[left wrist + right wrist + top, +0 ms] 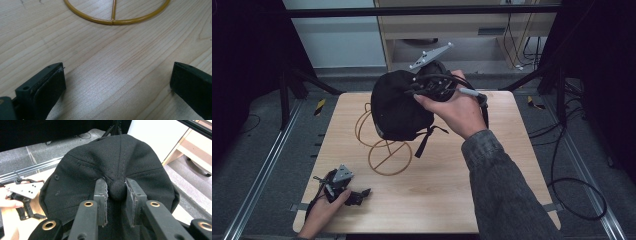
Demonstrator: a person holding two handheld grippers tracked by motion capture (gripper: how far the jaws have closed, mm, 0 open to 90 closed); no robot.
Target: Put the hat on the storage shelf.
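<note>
A black cap (398, 104) sits over the top of a gold wire stand (384, 150) in the middle of the table. My right gripper (422, 85) is at the cap's crown. In the right gripper view my right gripper (117, 188) is shut on the cap's top button (117, 190), with the black cap (112, 160) spreading away beyond it. My left gripper (362, 193) rests on the table near the front left corner, jaws wide apart. In the left gripper view my left gripper (117, 80) holds nothing, and the gold ring base (112, 20) of the stand lies ahead.
The wooden table (492, 190) has bare surface at the front and right. A strap (424, 142) hangs from the cap toward the stand's base. Cables (572, 190) trail on the floor to the right. A wooden cabinet (462, 25) stands behind the table.
</note>
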